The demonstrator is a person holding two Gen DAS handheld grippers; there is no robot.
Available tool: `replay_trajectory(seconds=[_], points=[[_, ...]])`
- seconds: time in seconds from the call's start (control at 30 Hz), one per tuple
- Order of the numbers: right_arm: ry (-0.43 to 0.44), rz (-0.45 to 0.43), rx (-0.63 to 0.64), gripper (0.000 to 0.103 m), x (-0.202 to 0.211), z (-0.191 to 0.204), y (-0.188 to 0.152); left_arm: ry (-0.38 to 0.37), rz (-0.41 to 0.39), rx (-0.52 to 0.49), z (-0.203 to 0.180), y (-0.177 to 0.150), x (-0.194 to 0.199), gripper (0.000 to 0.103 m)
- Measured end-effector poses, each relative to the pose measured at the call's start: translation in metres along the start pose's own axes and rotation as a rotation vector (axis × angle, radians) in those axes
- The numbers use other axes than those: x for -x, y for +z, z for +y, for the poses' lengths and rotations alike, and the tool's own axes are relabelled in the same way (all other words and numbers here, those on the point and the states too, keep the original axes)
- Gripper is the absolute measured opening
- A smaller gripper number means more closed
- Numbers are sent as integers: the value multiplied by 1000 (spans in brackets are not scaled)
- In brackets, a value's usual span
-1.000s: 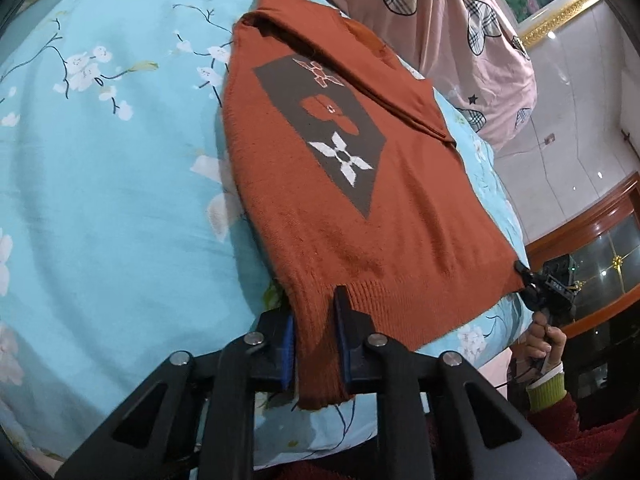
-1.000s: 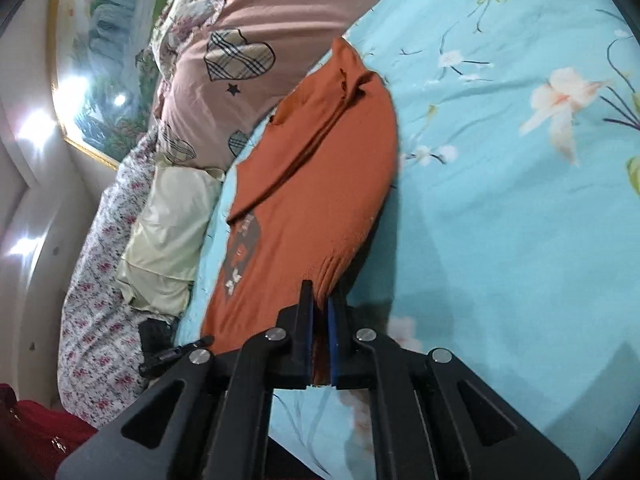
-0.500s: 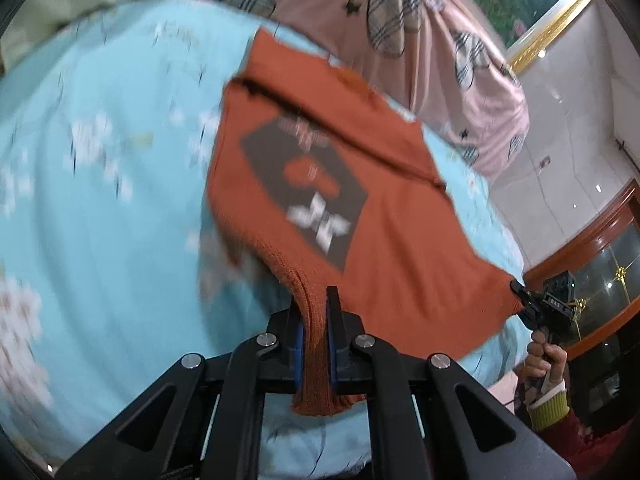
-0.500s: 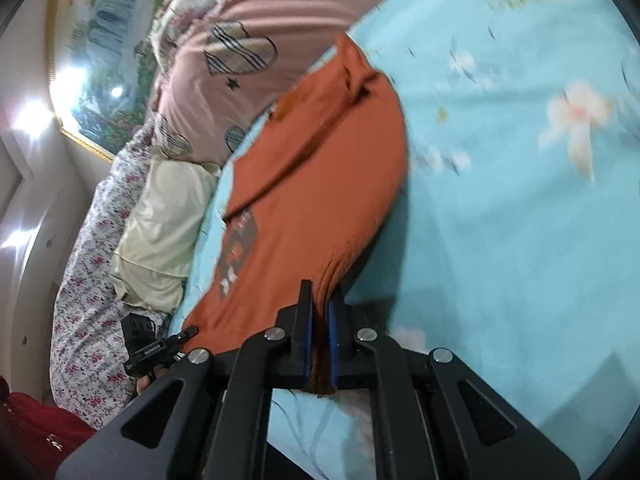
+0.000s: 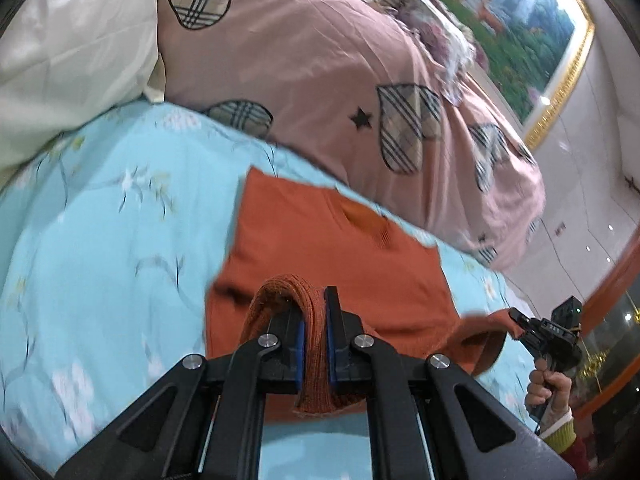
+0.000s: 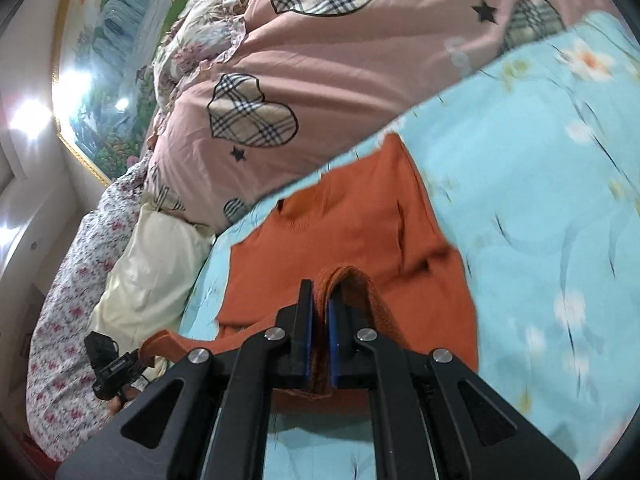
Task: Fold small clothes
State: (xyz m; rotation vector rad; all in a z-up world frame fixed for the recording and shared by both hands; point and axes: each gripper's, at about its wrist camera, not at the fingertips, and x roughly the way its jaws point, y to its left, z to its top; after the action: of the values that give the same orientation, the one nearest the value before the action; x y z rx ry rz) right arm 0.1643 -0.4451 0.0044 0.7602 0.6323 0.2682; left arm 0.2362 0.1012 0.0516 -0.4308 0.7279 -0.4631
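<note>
Hem corners sit pinched in my left gripper [image 5: 313, 320] and right gripper [image 6: 320, 300]; the sweater [image 5: 320, 236] collar lies straight ahead.

Open light-blue floral bedspread [image 5: 100, 240] lies to the left of the rust-orange knitted sweater [image 5: 332, 248], and more of it spreads to the sweater's right in the right wrist view. Straight ahead, the heaped pink quilt with plaid hearts [image 5: 320, 80] blocks the far side, touching the sweater's far edge. A cream pillow [image 5: 72, 48] closes the far-left corner.
</note>
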Motion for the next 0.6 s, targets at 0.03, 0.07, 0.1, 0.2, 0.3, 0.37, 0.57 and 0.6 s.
replay_trajectory(seconds=[0.03,0.07,0.1,0.2,0.3,0.37,0.57,0.6], points=[[-10,-2,7,7,-10,0,11,10,-9,0,1,13,-10,7],[-14,-2,9,7,-17,-1,19,16,-13,0,1,20,-18,7],[-19,-4,8,7,-25,-2,27,23,-15,0,1,27,-25,7],[-36,-9,10,7,-45,-7,49,47,-16,-8,4,50,-56,7],[-61,-11,5,7,-64,-13,64,64,-5,-7,12,61,-81,7],[-91,-9,5,7,-77,-20,73,76,7,0,20,69,-101,7],[-143,-2,-22,7,-113,-42,93,122,28,4,38,91,-161,7],[-149,0,-27,7,-119,-44,95,130,33,5,41,93,-170,7]])
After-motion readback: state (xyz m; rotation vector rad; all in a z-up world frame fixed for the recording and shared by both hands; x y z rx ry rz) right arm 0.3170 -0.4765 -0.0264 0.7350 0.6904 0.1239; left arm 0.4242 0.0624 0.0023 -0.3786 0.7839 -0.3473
